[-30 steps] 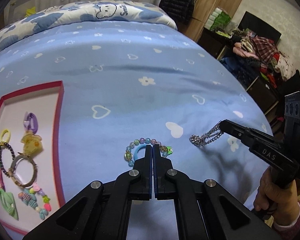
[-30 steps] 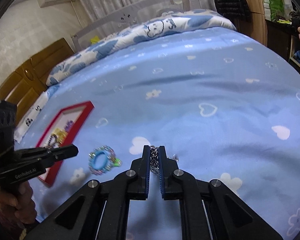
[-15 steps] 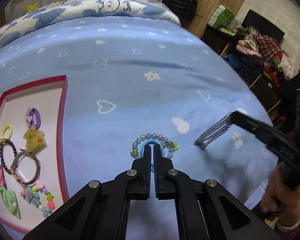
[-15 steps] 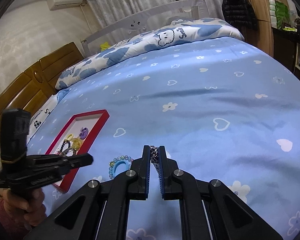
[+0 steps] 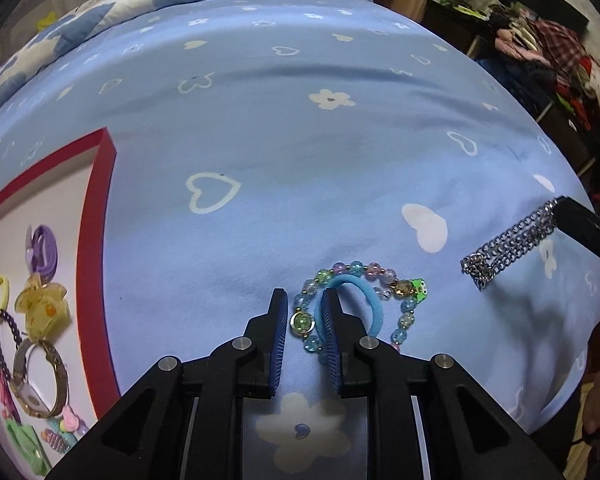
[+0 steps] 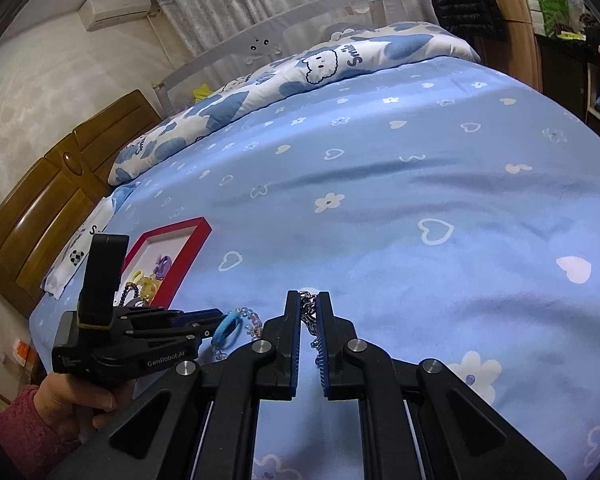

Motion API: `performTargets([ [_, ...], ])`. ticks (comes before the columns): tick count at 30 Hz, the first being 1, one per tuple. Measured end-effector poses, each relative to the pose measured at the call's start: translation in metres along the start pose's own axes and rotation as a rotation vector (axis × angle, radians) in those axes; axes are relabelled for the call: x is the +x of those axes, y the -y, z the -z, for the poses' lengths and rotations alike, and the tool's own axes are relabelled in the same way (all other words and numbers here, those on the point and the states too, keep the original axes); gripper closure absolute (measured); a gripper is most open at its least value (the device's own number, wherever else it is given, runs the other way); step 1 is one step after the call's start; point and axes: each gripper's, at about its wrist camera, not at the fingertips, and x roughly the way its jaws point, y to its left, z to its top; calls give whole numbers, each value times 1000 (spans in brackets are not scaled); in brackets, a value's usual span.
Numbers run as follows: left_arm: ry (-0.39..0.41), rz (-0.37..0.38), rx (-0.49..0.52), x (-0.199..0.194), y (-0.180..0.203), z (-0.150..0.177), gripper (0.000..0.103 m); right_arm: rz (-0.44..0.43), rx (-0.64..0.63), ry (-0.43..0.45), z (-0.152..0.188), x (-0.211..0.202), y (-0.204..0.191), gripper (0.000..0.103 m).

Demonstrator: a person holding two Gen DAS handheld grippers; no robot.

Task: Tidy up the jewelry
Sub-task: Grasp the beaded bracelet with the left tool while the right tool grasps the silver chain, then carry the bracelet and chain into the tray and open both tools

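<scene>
Bracelet and chain both in your jaws, tray waiting on the left.

Your left gripper (image 5: pixel 306 320) is straddling the bead bracelet (image 5: pixel 360 300) and blue hair tie (image 5: pixel 364 300) on the sheet (image 5: pixel 280 140), fingers parted around the near strands, not yet clenched. Your right gripper (image 6: pixel 309 320) is clamping the silver chain (image 5: pixel 508 244), dangling it above the bed so it hangs free. The red tray (image 5: pixel 96 240), already holding trinkets, is sitting well left.
</scene>
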Motion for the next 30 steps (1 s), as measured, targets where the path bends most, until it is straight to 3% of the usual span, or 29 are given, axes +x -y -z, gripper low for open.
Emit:
performTargets([
  [3, 9, -2, 39, 2, 10, 0, 93, -7, 16, -9, 1, 3, 3, 96],
  [6, 33, -24, 62, -1, 17, 1, 93, -7, 18, -11, 1, 5, 3, 96],
  [9, 62, 0, 35, -11, 13, 3, 93, -7, 13, -5, 1, 4, 2, 96],
  [20, 213, 79, -50, -96, -10, 29, 93, -37, -19, 46, -11, -12, -18, 96],
  [30, 295, 152, -120, -152, -44, 58, 93, -95, -60, 73, -21, -21, -48, 96],
])
